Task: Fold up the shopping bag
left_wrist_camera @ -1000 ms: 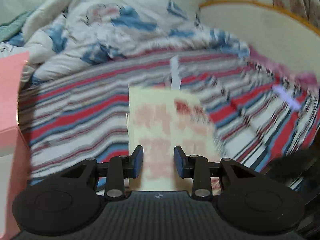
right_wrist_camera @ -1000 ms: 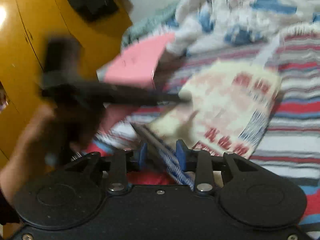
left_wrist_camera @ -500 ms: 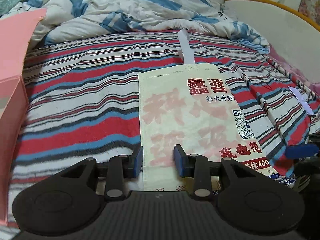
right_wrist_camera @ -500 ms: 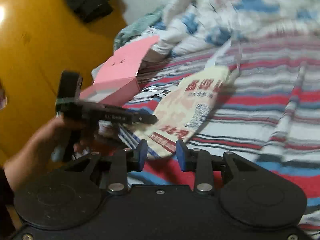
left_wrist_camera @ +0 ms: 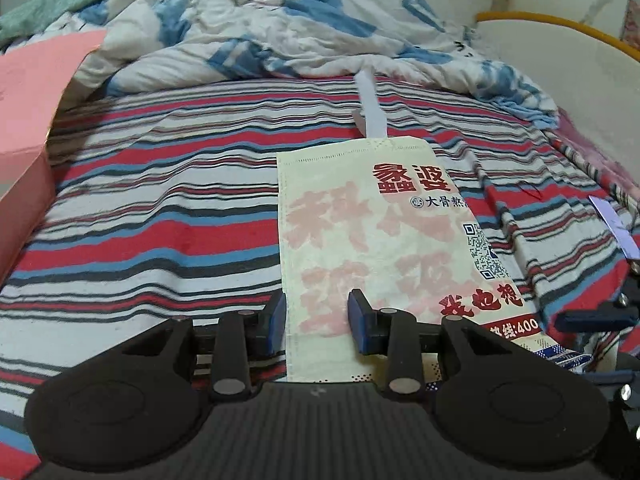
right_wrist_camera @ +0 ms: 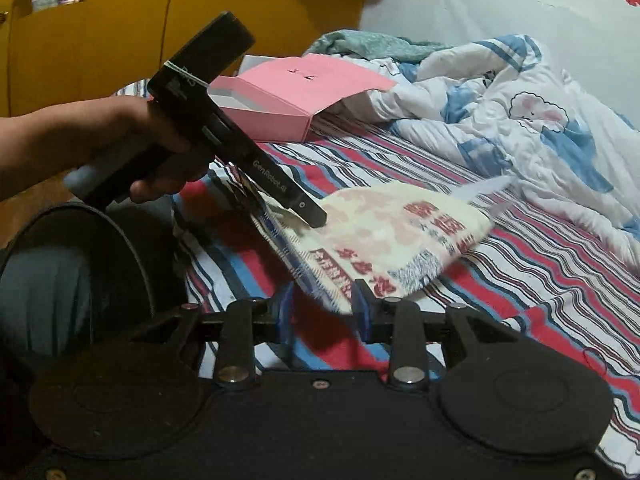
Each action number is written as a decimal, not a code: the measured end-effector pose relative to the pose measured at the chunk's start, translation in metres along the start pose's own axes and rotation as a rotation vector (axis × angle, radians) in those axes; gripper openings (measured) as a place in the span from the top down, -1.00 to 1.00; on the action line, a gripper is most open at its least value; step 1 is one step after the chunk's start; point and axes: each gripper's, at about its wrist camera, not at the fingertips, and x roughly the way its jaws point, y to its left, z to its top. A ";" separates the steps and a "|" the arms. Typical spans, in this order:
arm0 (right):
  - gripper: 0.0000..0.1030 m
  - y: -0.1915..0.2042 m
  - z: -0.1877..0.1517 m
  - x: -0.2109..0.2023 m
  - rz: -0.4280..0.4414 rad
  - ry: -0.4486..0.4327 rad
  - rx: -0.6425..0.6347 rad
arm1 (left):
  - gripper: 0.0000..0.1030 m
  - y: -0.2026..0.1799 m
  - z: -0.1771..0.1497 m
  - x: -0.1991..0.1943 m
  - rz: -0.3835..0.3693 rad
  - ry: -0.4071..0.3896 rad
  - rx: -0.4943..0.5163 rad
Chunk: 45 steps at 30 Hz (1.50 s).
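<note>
The cream shopping bag [left_wrist_camera: 372,236] with red printed characters lies flat, folded lengthwise, on the striped bedsheet; its white handle [left_wrist_camera: 370,106] points away. My left gripper [left_wrist_camera: 316,322] is open, its fingers low over the bag's near left edge. In the right wrist view the bag [right_wrist_camera: 392,240] lies ahead, and my right gripper [right_wrist_camera: 322,310] is open at the bag's near corner, which sits between the blue pads. The left gripper's body [right_wrist_camera: 224,136], held by a hand, reaches over the bag's bottom edge.
An open pink box [right_wrist_camera: 288,96] sits on the bed beyond the bag, at the left edge in the left wrist view [left_wrist_camera: 24,152]. A crumpled white-and-blue quilt [left_wrist_camera: 288,32] lies at the far side. A yellow wardrobe [right_wrist_camera: 120,20] stands behind.
The left gripper has settled closer over the bag's near edge. The right gripper has swung back toward the bag's near corner. Both stay open.
</note>
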 end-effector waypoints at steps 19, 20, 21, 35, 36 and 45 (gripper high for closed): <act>0.94 -0.099 -0.045 0.067 0.427 0.236 1.013 | 0.37 0.006 0.002 -0.045 -0.086 -0.144 0.136; 0.94 -0.101 -0.043 0.070 0.433 0.255 1.025 | 0.37 0.000 0.002 -0.051 -0.087 -0.164 0.199; 0.94 -0.102 -0.043 0.072 0.442 0.273 1.043 | 0.37 -0.007 0.000 -0.055 -0.087 -0.177 0.261; 0.94 -0.094 -0.039 0.085 0.482 0.345 1.122 | 0.38 -0.016 -0.012 -0.045 -0.194 -0.096 0.469; 0.94 -0.093 -0.039 0.085 0.484 0.346 1.123 | 0.38 -0.015 -0.012 -0.040 -0.187 -0.074 0.456; 1.00 -0.081 -0.033 0.083 0.407 0.293 1.114 | 0.38 -0.009 -0.014 -0.019 -0.146 0.045 0.338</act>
